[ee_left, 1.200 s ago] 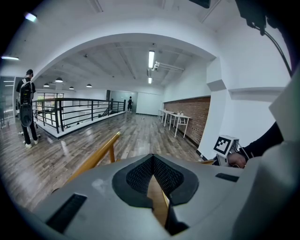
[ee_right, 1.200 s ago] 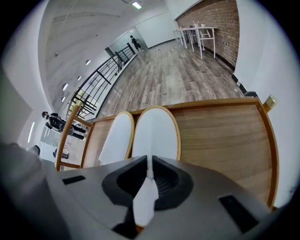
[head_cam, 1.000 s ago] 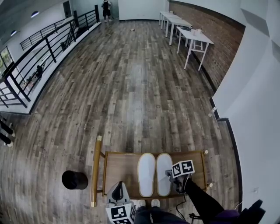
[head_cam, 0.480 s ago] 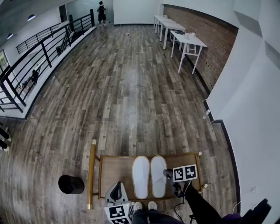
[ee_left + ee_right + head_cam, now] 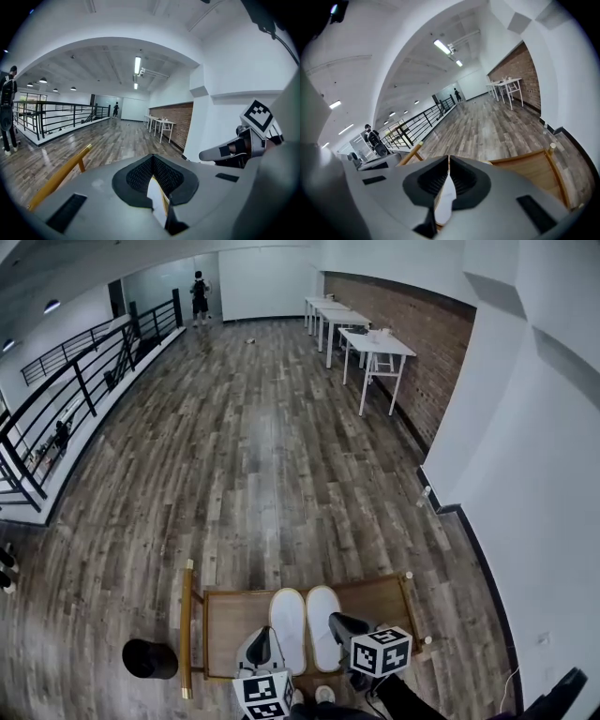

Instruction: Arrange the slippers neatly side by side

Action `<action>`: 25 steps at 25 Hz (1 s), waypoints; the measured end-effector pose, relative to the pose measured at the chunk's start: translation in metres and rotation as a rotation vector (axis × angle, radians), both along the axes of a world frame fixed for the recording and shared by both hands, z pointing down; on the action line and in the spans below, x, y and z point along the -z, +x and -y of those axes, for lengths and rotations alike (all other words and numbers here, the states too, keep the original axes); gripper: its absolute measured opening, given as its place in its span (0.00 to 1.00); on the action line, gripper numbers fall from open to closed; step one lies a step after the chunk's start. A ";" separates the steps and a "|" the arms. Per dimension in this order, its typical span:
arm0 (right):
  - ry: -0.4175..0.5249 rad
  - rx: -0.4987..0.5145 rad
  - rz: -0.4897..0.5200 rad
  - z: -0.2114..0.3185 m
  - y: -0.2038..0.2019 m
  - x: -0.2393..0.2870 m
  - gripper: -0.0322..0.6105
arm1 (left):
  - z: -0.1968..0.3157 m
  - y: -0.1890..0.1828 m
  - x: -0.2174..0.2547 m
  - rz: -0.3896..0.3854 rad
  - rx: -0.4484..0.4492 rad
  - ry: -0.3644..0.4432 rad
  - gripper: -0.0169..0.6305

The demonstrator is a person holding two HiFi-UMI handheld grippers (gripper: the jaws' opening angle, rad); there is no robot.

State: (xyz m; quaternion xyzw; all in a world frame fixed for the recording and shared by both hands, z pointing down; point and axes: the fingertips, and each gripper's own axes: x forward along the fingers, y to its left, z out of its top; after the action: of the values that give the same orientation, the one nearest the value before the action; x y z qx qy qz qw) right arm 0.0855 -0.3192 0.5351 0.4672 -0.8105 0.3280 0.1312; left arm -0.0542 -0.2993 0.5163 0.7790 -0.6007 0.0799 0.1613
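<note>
The left tongs [image 5: 262, 638], pressed together and empty, hover over the near edge of the bench [image 5: 225, 620], just left of the left slipper [image 5: 289, 622]. It touches the right slipper [image 5: 322, 613], their long axes parallel and running away from the person. Just right of the pair, the right tongs [image 5: 337, 622] have just been closing on nothing and are now almost together. The pair looks aligned.

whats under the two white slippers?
A wooden table. Both slippers lie flat on its top, side by side. The soles cover the wood directly beneath them, so anything there cannot be seen.
</note>
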 end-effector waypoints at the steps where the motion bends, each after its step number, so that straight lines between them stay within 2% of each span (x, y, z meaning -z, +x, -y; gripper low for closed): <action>1: 0.025 -0.018 0.005 -0.004 -0.001 0.006 0.06 | -0.001 0.005 0.004 0.000 -0.012 0.009 0.03; 11: 0.190 -0.122 -0.067 -0.039 0.006 0.028 0.05 | -0.019 0.036 0.018 0.017 -0.076 0.039 0.03; 18: 0.265 -0.095 -0.135 -0.042 0.002 0.036 0.05 | -0.020 0.041 0.026 0.021 -0.079 0.078 0.03; 25: 0.310 -0.094 -0.142 -0.039 0.002 0.046 0.05 | -0.019 0.034 0.028 0.042 -0.063 0.083 0.03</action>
State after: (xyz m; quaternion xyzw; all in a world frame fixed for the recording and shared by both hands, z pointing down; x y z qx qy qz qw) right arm 0.0872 -0.2802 0.4892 0.5409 -0.8175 0.1711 0.0990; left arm -0.0205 -0.2799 0.4883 0.8017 -0.5820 0.0761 0.1134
